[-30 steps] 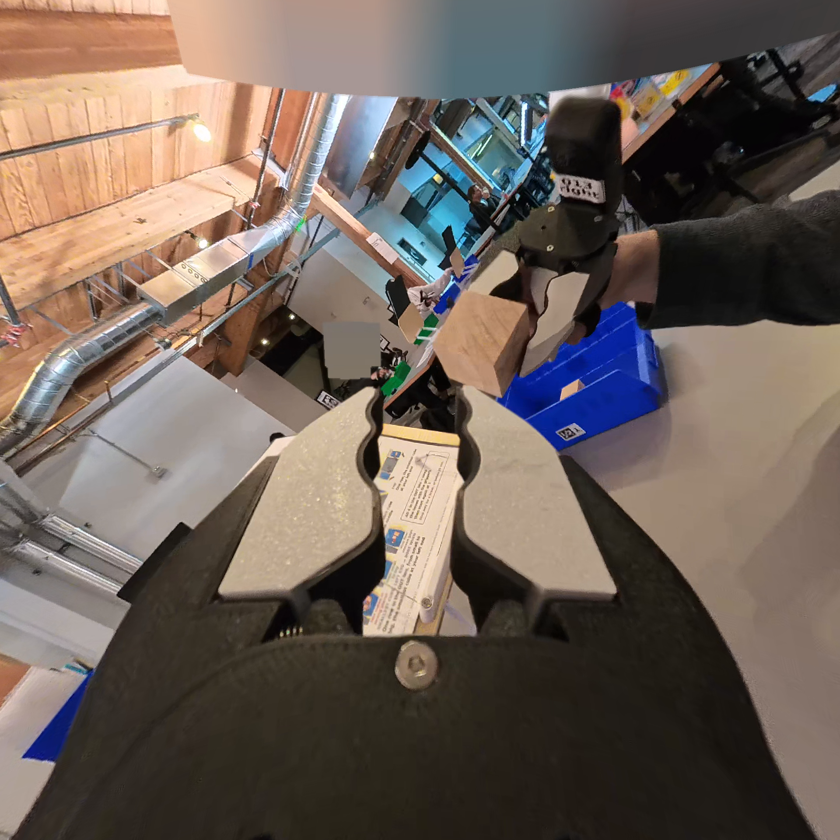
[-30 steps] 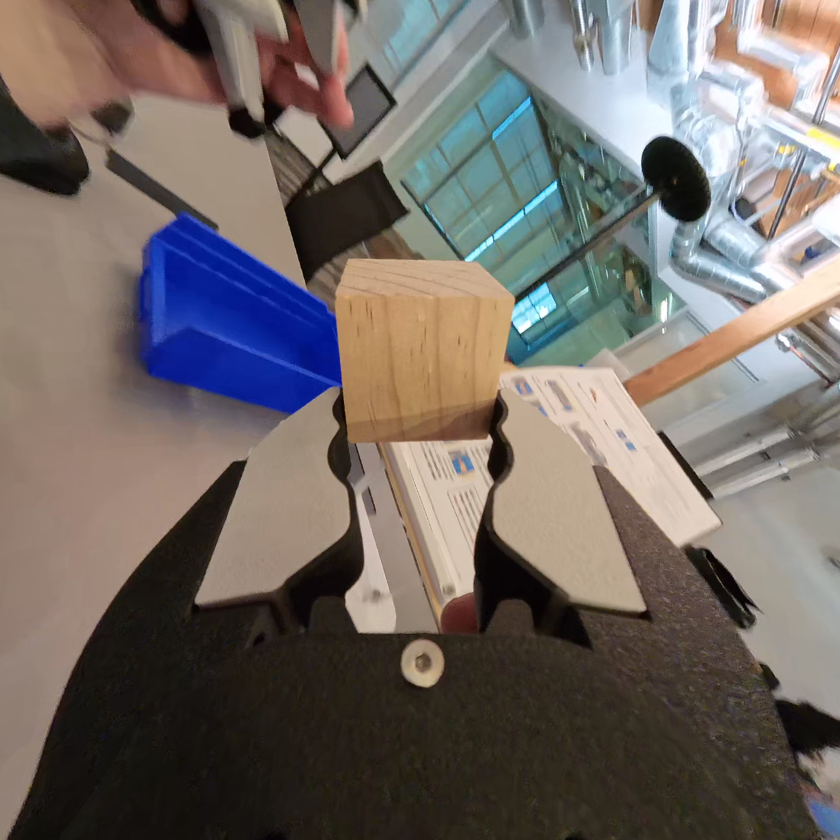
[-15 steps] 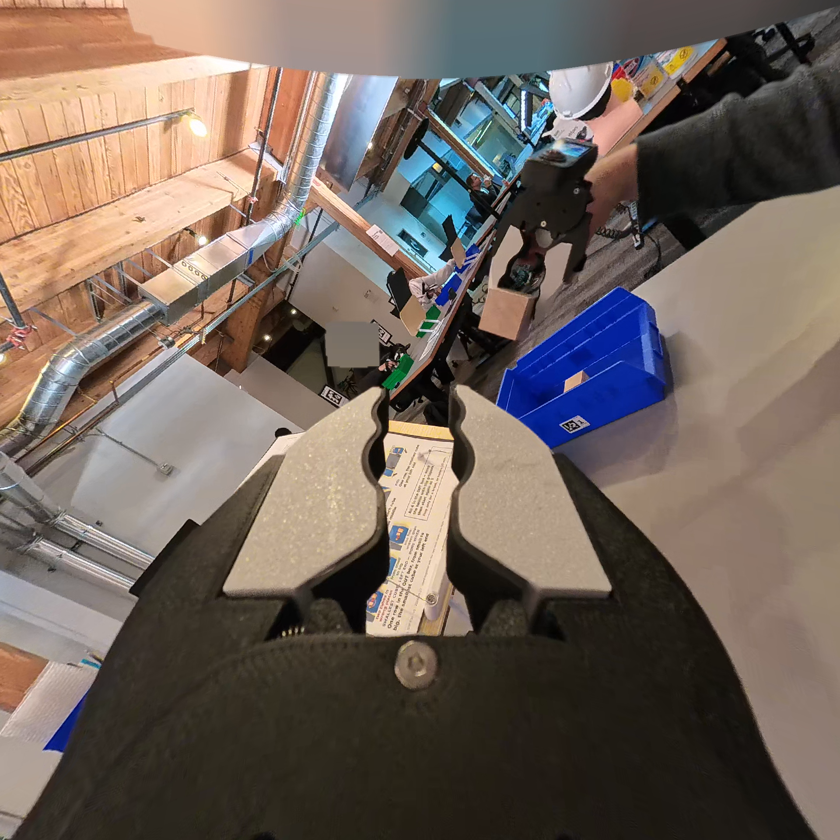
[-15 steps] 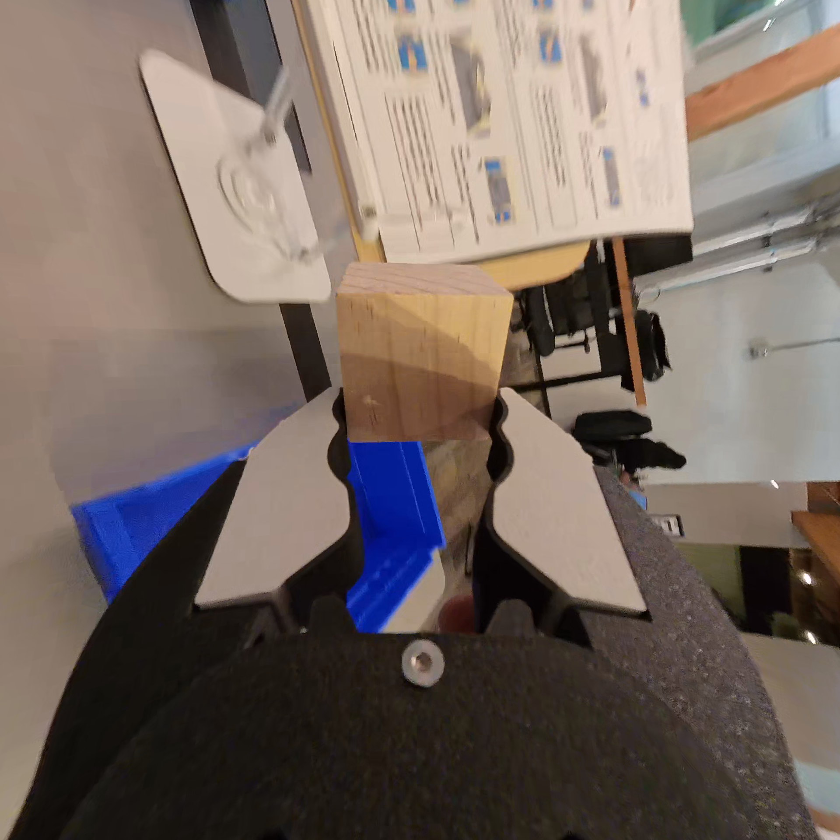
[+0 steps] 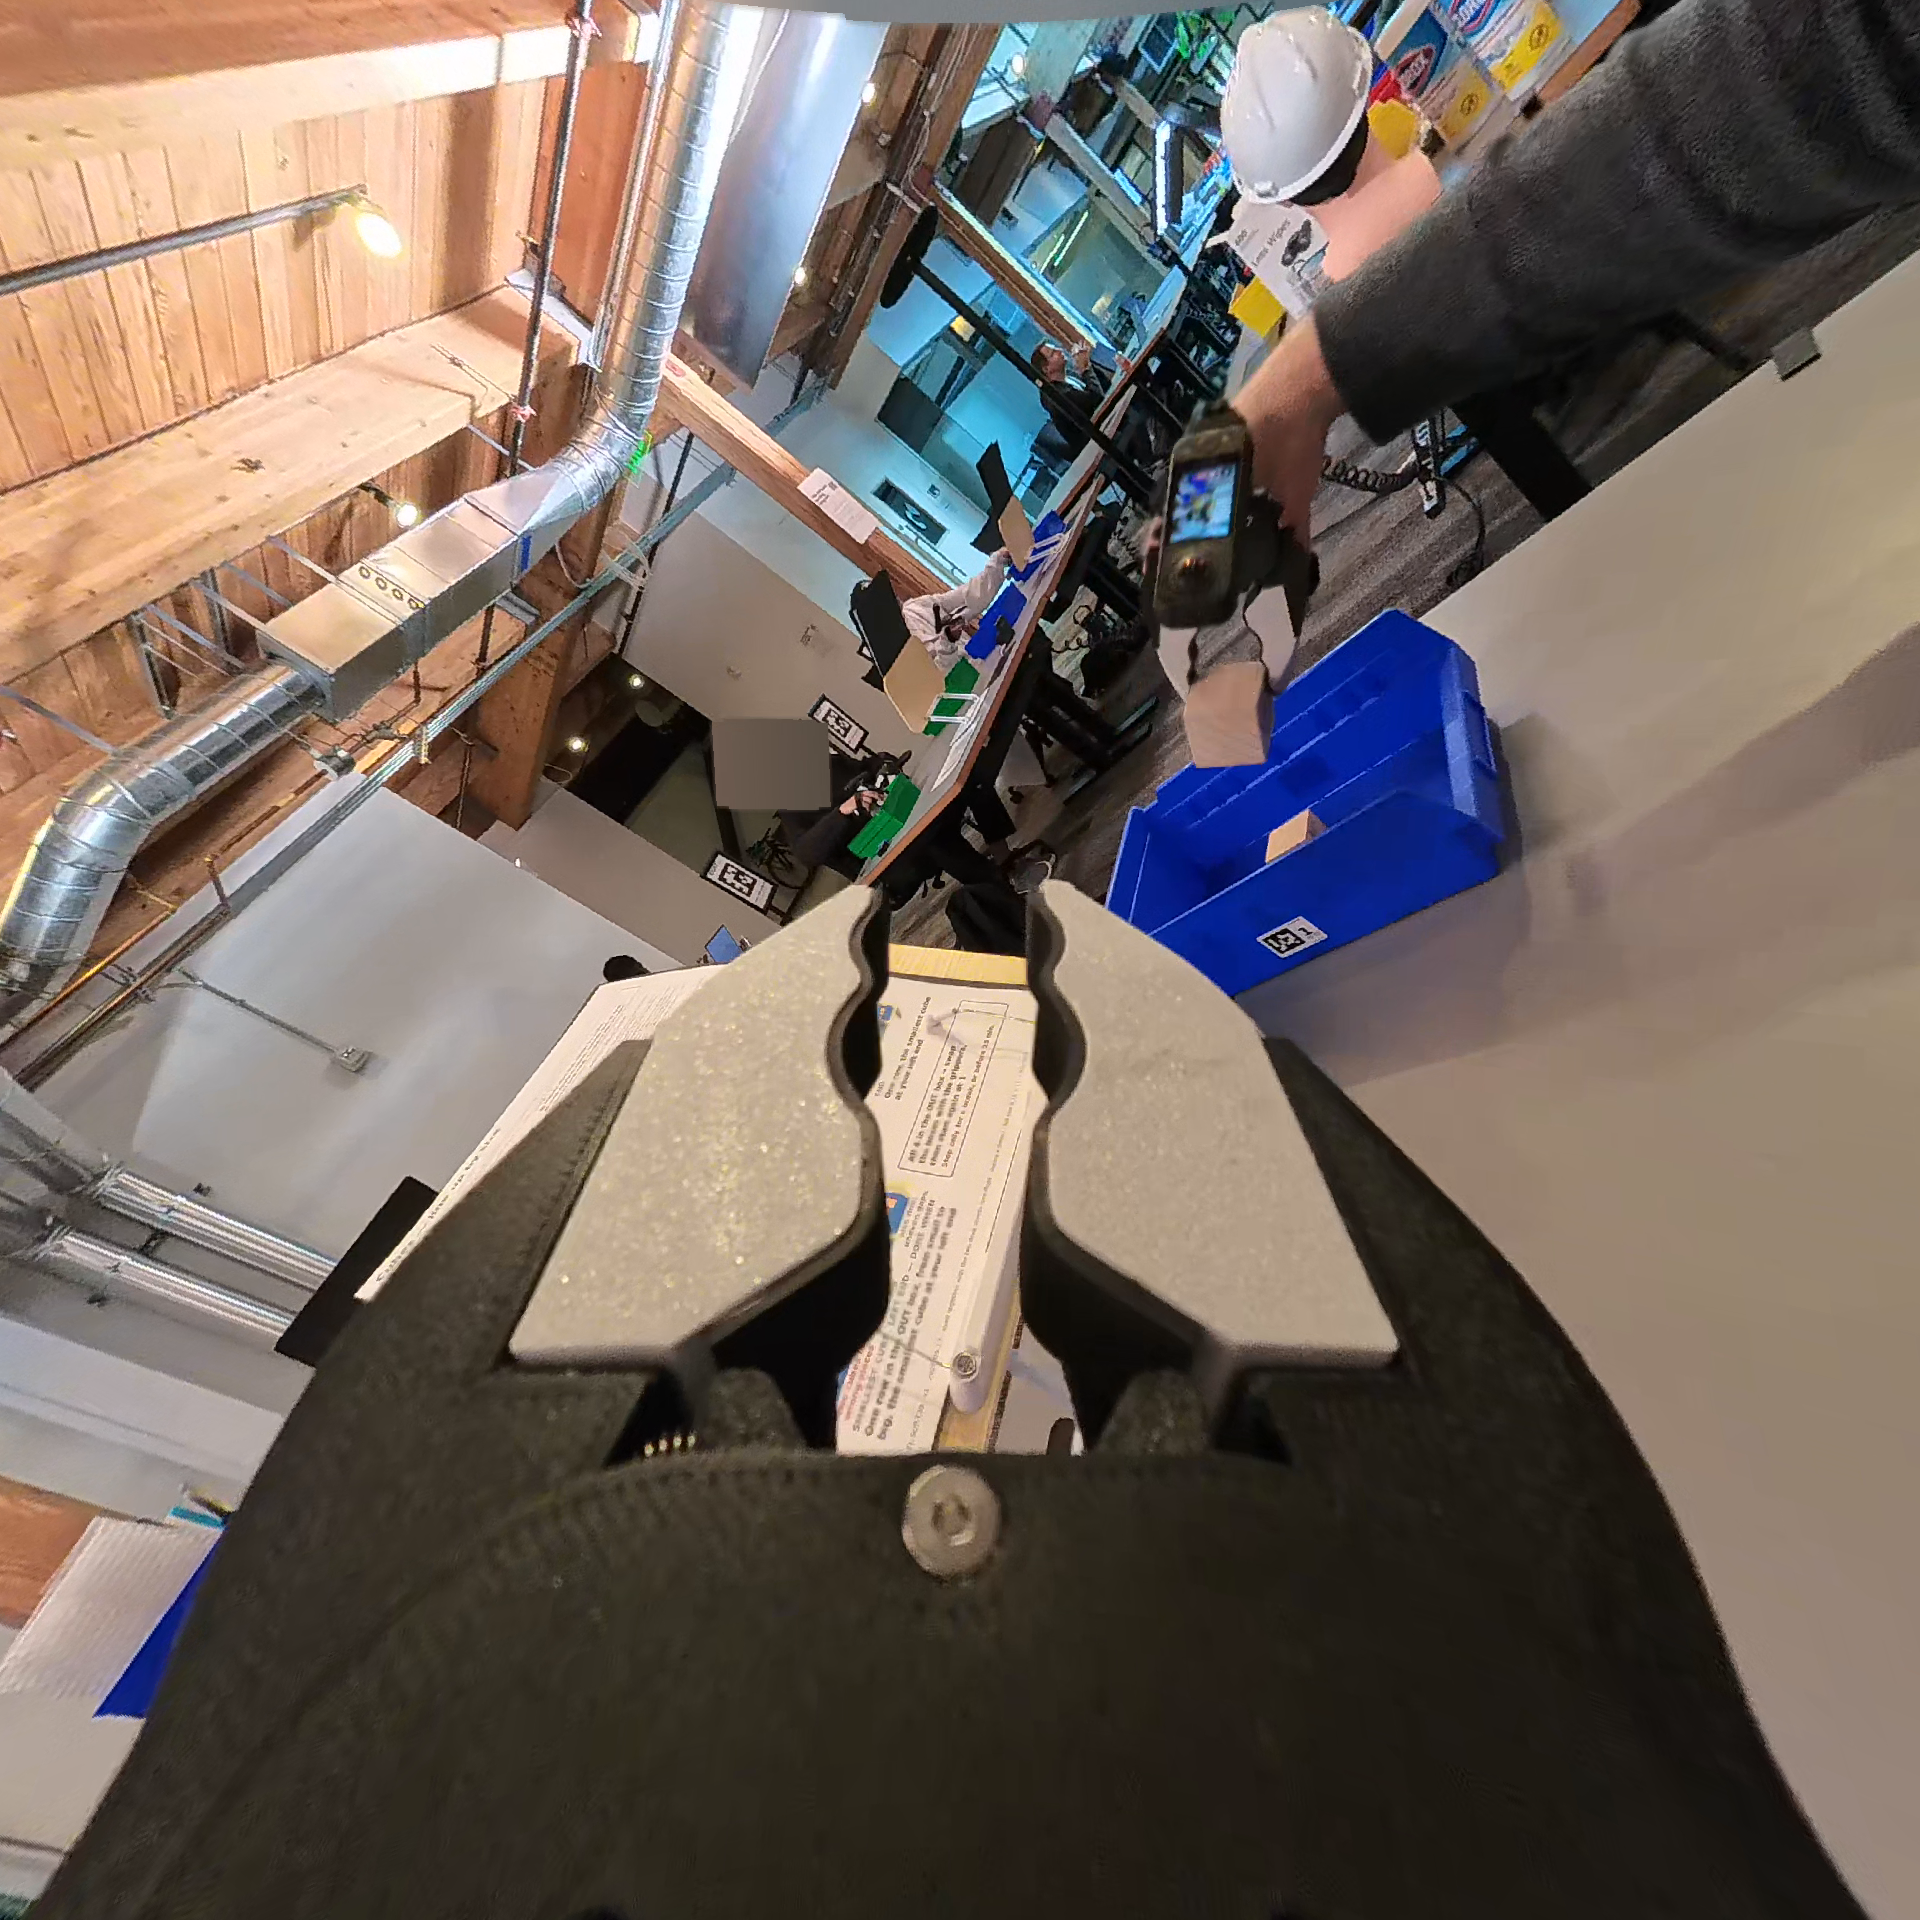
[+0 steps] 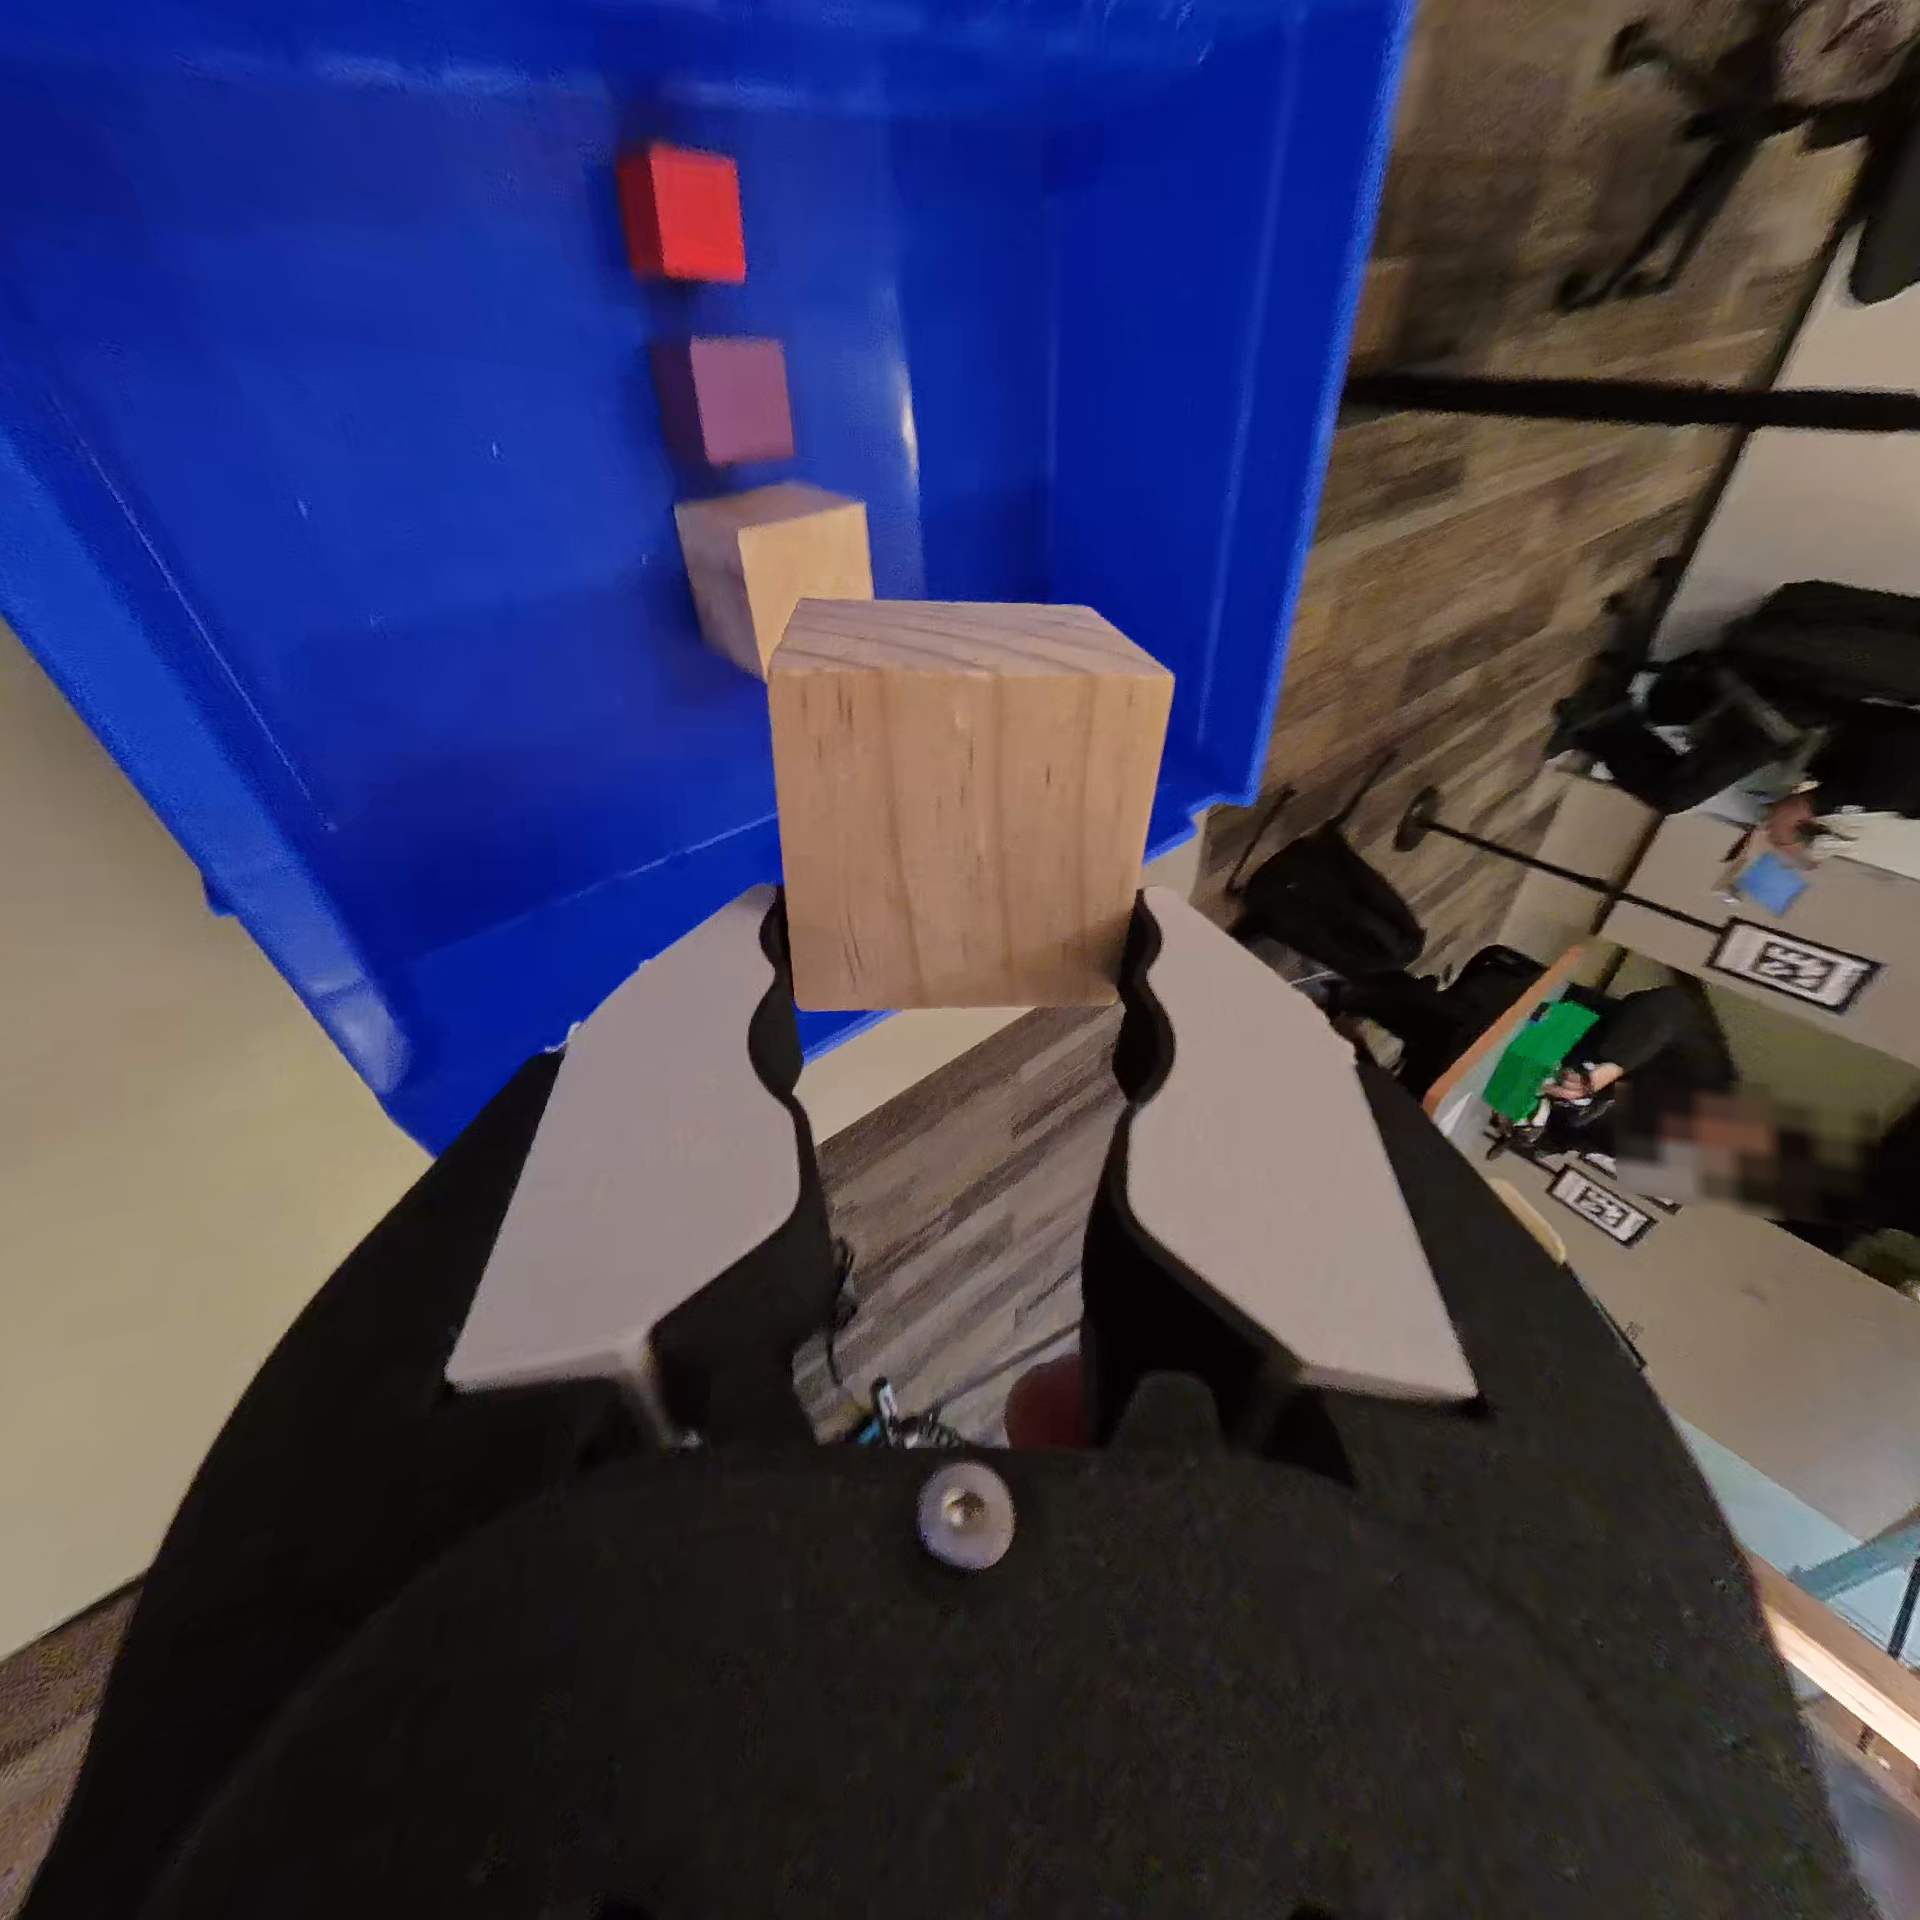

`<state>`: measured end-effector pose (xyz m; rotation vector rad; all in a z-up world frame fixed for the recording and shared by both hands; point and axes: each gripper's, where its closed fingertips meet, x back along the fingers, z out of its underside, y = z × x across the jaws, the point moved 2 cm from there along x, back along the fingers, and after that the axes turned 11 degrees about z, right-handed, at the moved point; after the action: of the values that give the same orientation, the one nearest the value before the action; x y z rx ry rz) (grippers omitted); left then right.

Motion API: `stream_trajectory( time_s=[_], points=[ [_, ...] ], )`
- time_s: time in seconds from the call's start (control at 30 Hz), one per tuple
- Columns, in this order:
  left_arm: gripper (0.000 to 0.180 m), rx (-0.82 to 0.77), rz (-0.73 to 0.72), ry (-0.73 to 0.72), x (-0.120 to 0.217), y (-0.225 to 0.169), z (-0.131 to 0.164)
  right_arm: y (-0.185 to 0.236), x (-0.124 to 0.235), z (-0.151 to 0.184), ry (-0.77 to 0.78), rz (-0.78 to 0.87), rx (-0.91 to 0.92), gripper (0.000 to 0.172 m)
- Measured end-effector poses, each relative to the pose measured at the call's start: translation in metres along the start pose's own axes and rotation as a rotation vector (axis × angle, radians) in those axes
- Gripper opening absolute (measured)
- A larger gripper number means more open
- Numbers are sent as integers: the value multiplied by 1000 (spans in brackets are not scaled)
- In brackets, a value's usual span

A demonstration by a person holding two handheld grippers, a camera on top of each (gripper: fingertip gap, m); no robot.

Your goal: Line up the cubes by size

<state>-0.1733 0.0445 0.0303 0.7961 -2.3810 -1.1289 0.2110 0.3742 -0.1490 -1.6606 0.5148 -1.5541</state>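
Observation:
My right gripper (image 6: pixel 956 940) is shut on a large plain wooden cube (image 6: pixel 961 805) and holds it over the near end of a blue bin (image 6: pixel 312 416). Inside the bin a red cube (image 6: pixel 686 213), a purple cube (image 6: pixel 727 400) and a smaller wooden cube (image 6: pixel 784 577) lie in a row. My left gripper (image 5: pixel 956 920) is open and empty, its jaws a little apart, held above the table. In the left wrist view the right gripper (image 5: pixel 1210 561) hangs with the wooden cube (image 5: pixel 1231 712) above the blue bin (image 5: pixel 1340 831), where a small wooden cube (image 5: pixel 1294 834) shows.
A printed instruction sheet on a board (image 5: pixel 956 1122) stands past my left fingers. The grey table (image 5: pixel 1662 1039) runs to the right of the bin. A person's grey sleeve (image 5: pixel 1621 197) reaches in at the top right. The wood-look floor (image 6: pixel 1455 520) lies beyond the table's edge. There is about 55 centimetres between the tips of the two grippers.
My right gripper swung with the wooden cube from near the left gripper over to the blue bin and now points down into it. My left gripper's jaws narrowed slightly on nothing.

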Motion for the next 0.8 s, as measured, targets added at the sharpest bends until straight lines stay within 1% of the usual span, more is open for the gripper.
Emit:
stream_trajectory(
  time_s=[0.13,0.2,0.33,0.8],
  points=[
    [24,-5,3,15,-2,-1,2,12,-30,18,95,-96,61,59],
    [24,-4,5,17,-2,-1,3,17,-40,22,119,-139,77,59],
    [24,0,10,17,-3,-1,5,29,-57,26,185,-222,164,59],
    [23,5,40,44,-12,-5,12,57,-101,33,286,-357,261,60]
  ],
)
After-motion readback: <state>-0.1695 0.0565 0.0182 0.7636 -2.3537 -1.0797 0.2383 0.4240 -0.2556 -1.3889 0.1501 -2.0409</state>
